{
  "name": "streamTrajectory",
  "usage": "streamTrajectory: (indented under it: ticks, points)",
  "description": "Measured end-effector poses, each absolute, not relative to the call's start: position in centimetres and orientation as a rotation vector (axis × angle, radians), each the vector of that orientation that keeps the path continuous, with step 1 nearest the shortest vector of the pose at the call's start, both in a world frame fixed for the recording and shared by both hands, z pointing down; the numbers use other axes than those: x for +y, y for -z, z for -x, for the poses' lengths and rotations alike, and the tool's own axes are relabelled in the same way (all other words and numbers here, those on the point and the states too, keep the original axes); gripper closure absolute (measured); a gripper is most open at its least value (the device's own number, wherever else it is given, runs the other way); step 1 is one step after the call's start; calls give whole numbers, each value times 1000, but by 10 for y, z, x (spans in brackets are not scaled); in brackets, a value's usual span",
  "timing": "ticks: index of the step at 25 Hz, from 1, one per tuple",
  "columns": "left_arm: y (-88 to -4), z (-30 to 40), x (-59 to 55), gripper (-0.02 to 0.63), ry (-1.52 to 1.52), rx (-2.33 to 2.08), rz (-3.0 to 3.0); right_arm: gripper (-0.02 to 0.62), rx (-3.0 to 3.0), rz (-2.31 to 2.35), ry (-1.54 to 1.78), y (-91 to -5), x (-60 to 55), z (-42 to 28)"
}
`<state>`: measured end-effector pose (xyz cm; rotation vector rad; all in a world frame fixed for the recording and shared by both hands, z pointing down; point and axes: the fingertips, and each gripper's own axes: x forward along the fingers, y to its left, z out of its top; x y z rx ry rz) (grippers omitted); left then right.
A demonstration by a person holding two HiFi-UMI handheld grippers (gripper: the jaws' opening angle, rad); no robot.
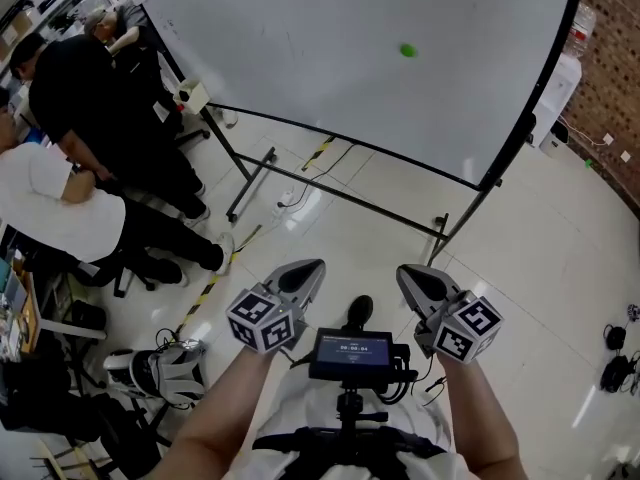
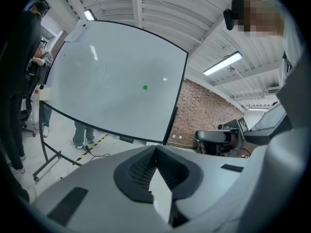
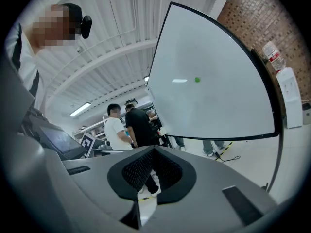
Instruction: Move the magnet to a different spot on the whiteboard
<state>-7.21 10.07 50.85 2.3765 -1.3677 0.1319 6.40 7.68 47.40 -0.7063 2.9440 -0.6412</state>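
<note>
green magnet point(image 1: 407, 50) on the whiteboard point(image 1: 300, 28); both grippers empty and well apart from it.
magnet sits right of the board's middle, nearer its right edge than its left, well above the bottom edge. left gripper point(image 1: 312, 268) and right gripper point(image 1: 408, 272) are side by side over the glossy floor point(image 1: 540, 268), tips toward the board, each with jaws pressed together on nothing. small screen point(image 1: 350, 353) between them. people point(image 1: 90, 118) stand off the board's left edge; brick wall point(image 1: 610, 58) is past its right.
</note>
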Motion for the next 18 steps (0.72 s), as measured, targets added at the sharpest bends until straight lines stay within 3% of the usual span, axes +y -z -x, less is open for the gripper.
streamTrajectory:
  ticks: [18]
  points:
    - [-501, 46, -15, 578, -175, -1203, -2485, 566, 2886, 991, 698, -481, -23, -90]
